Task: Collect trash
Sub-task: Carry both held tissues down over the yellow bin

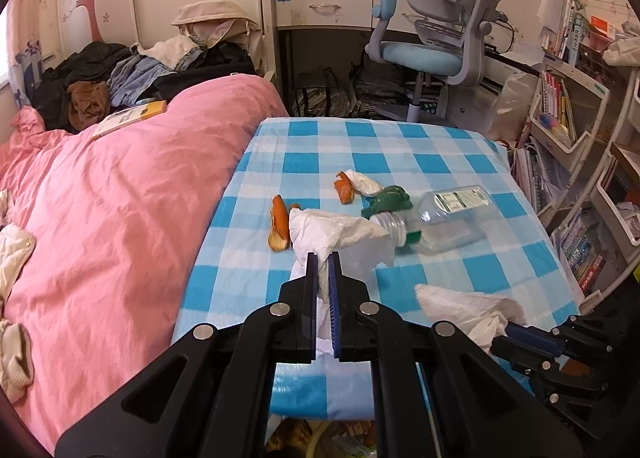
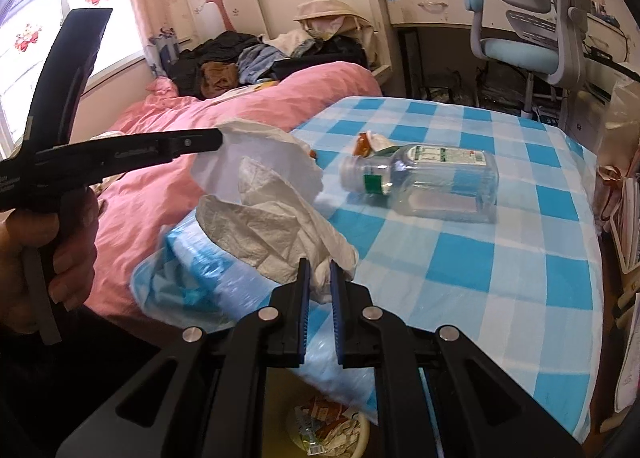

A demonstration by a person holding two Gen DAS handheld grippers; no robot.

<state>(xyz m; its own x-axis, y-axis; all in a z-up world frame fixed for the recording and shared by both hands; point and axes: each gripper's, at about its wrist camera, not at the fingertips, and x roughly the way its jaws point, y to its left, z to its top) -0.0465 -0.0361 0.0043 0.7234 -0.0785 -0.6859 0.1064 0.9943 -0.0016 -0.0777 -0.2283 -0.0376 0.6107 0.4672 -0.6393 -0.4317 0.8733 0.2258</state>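
Right wrist view shows you a waste bin below the table edge holding wrappers and scraps. Your right gripper is clamped on a crumpled tissue; your left gripper pinches another white tissue. An empty plastic bottle and orange peels lie on the blue checked tablecloth, beside a pink duvet.

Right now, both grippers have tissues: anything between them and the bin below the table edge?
Nothing visible. The left gripper and right gripper are each shut on a tissue, and the trash bin sits open just below the near edge of the table.
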